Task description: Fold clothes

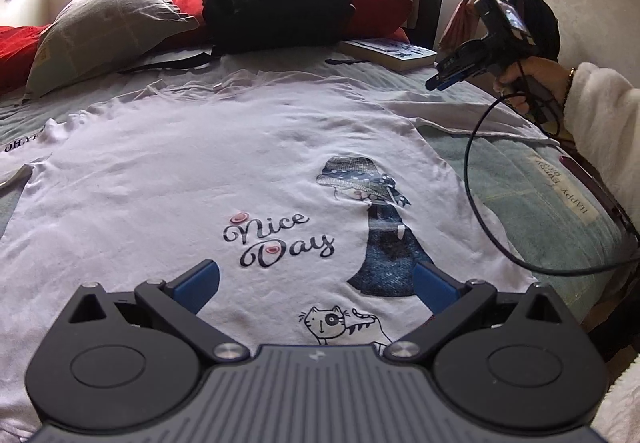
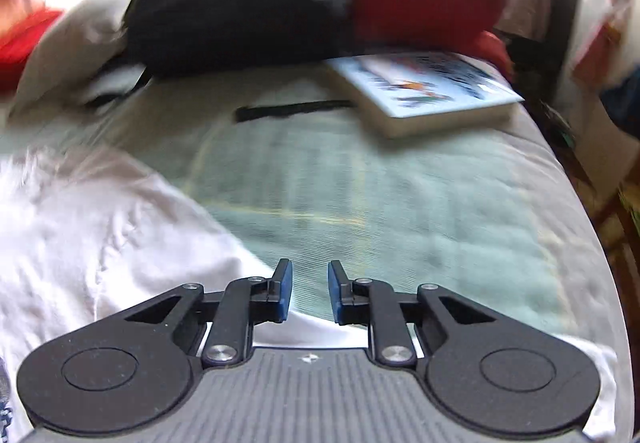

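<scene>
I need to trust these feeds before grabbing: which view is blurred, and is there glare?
Left wrist view: sharp, the T-shirt print legible, windows blown out at top. Right wrist view: motion-smeared, book and backpack streaked, glare at top left; fisheye bending in both.

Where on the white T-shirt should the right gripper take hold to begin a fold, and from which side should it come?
Grip the white T-shirt at its right sleeve edge, coming in low from the right side of the bed. That sleeve lies flat and spread outward, its edge free on the green bedcover, close to the right gripper, whose jaws stand slightly apart.
</scene>
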Motion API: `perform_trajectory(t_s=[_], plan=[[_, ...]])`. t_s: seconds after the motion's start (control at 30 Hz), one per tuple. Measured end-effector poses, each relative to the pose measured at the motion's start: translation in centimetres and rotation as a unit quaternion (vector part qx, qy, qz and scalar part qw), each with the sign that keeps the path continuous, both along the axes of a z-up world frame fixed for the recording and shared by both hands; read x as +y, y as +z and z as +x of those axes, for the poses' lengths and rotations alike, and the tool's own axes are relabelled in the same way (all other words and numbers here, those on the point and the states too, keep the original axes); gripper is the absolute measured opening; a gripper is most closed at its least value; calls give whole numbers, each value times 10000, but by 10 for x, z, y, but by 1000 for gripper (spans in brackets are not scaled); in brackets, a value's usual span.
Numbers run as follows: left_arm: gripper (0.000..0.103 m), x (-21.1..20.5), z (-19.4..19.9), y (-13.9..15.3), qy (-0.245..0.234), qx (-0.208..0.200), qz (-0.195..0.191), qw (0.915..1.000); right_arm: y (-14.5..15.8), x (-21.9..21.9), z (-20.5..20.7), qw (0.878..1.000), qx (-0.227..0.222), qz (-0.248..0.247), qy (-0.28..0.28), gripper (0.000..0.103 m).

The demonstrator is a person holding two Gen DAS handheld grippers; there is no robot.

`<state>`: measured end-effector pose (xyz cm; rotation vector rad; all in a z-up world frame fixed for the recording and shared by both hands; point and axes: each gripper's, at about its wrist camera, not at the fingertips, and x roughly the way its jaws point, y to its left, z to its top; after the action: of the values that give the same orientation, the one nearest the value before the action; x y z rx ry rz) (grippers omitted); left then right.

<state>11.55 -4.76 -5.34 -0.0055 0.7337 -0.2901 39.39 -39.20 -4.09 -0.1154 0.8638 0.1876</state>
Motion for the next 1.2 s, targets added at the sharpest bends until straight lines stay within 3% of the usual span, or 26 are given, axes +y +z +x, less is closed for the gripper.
perform_trajectory(t_s=[0.13, 0.43, 0.53, 0.6, 0.87, 0.97, 1.2], plan=[[102, 4, 7, -2, 6, 27, -47, 10000, -10, 18, 7, 9999, 129, -19, 103, 16], [102, 7, 21, -7, -131, 156, -151, 9997, -19, 21, -38, 9988, 229, 56, 441, 16], [102, 7, 21, -8, -172, 155, -172, 9996, -5, 18, -37, 9986, -103, 196, 483, 20], [102, 9, 20, -8, -160, 156, -178, 9996, -2, 16, -26, 9988, -276, 65, 393, 29], [102, 14, 20, -8, -102, 123, -189, 9997, -28, 15, -8, 9983, -3, -243, 521, 29], [102, 14, 21, -9, -98, 135, -194, 9997, -25, 17, -8, 9981, -121, -349, 491, 7], [102, 20, 22, -6, 29, 71, -255, 9996, -6, 21, 9, 9978, -514, -352, 239, 5]])
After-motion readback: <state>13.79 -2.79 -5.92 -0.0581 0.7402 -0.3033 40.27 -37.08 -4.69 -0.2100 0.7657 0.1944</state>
